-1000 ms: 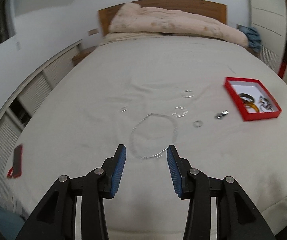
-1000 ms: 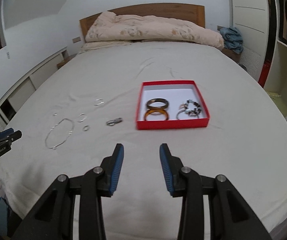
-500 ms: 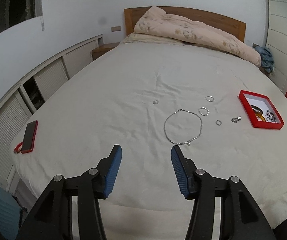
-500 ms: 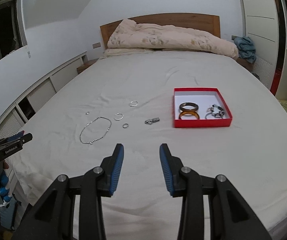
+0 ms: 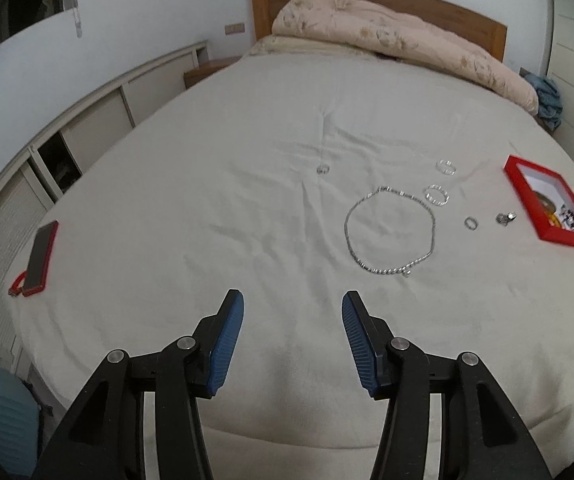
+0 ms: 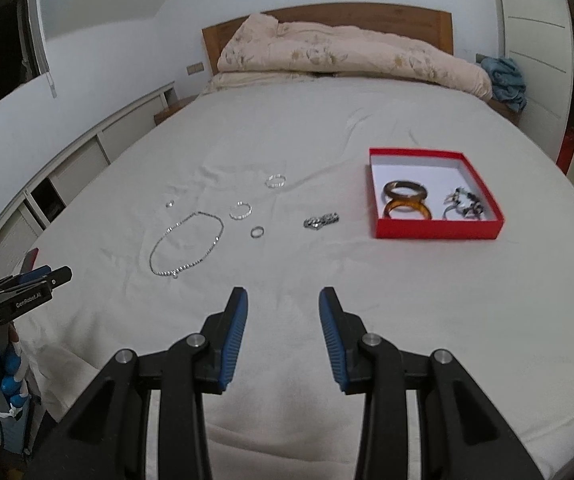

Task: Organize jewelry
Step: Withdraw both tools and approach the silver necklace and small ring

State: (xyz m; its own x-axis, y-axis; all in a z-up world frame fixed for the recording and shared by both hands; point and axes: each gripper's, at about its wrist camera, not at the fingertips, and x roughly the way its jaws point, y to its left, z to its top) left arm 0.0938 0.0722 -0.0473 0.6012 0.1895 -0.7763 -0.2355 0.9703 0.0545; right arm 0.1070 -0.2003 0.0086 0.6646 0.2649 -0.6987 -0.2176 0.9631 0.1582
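Observation:
A silver necklace [image 5: 391,232] lies looped on the white bed, also in the right wrist view [image 6: 187,244]. Silver rings and bracelets lie around it: one bracelet [image 6: 241,211], another [image 6: 275,180], a small ring [image 6: 257,232], a tiny ring [image 6: 170,203] and a chain clump [image 6: 321,221]. A red box [image 6: 439,229] holds two bangles [image 6: 405,200] and a beaded bracelet [image 6: 465,205]; it shows at the right in the left wrist view [image 5: 519,170]. My left gripper [image 5: 291,306] and right gripper [image 6: 283,298] are both open and empty, above the bed's near edge.
A phone in a red case [image 5: 41,252] lies at the bed's left edge. A folded quilt [image 6: 347,56] lies against the wooden headboard. White cabinets [image 5: 87,120] run along the left wall. The left gripper shows at the left in the right wrist view [image 6: 27,284].
Both grippers have pulled back and up from the bed, so the jewelry and box look farther away. Both stay open. Nothing on the bed has moved.

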